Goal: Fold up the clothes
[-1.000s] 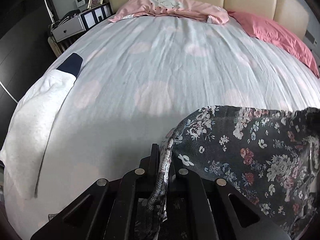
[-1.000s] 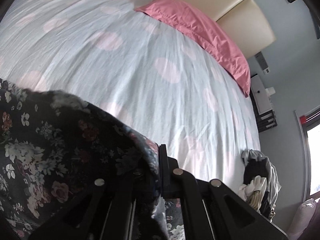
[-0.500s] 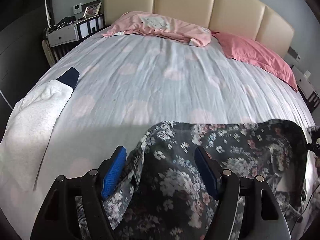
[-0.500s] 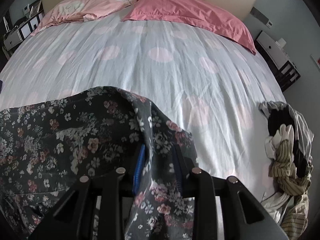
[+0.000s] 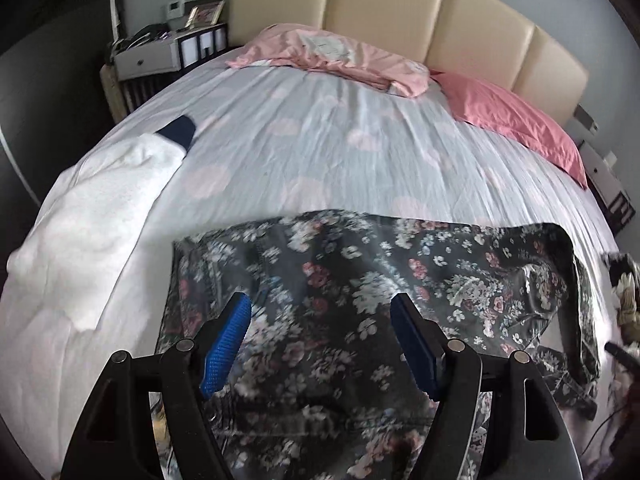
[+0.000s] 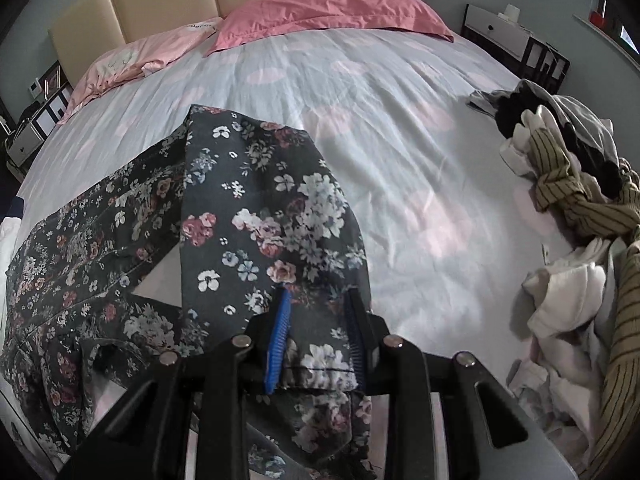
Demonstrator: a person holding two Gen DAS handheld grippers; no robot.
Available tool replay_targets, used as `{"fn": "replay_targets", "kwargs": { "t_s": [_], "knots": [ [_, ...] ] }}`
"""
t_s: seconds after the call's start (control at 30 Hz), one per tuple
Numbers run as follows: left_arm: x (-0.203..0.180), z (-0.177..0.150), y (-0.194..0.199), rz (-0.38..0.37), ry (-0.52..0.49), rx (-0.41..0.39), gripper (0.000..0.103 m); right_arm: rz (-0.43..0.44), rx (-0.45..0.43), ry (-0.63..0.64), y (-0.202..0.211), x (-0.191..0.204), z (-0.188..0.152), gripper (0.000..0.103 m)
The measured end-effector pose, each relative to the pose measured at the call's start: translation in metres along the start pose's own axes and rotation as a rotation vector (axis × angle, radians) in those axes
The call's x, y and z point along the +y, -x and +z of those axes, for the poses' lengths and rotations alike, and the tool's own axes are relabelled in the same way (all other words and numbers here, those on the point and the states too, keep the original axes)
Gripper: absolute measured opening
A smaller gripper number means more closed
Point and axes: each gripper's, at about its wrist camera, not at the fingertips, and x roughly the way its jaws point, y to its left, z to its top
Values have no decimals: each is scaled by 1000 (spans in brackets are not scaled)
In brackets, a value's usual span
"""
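A dark floral garment (image 5: 360,264) lies spread across the near part of the bed, with one end folded over itself (image 6: 256,208). My left gripper (image 5: 320,304) hovers above it, open wide, with nothing between its blue pads (image 5: 224,344). My right gripper (image 6: 317,294) is over the garment's right end, open part-way. A strip of the floral cloth and its hem lie between the fingers. The pads (image 6: 278,336) do not seem to press on it.
A white garment with a navy cuff (image 5: 100,208) lies at the bed's left edge. A heap of striped, white and dark clothes (image 6: 572,184) sits at the right edge. Pink pillows (image 5: 332,56) rest against the beige headboard. Nightstands (image 5: 148,60) (image 6: 504,32) flank the bed.
Both grippers were shut on the floral garment and have opened and let it go. The garment now lies flatter on the bed. Both grippers have pulled back and risen, and the right has rolled.
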Motion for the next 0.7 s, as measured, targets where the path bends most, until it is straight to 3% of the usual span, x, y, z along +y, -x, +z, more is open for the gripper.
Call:
{"fn": "replay_targets", "kwargs": {
  "t_s": [0.1,0.27,0.37,0.5,0.7],
  "knots": [
    [25,-10,-5,27,109,49,73,1,1,-18,-4,-5,-8,27],
    [48,-27,-21,68,242,126,73,81,39,56,-19,23,-13,28],
    [37,-33,-31,89,207,152,73,105,57,124,-26,45,-20,33],
    [12,-38,-42,121,104,170,73,145,80,189,-32,66,-26,33],
    [-13,-40,-45,83,18,166,73,39,81,301,-39,88,-37,29]
  ]
}}
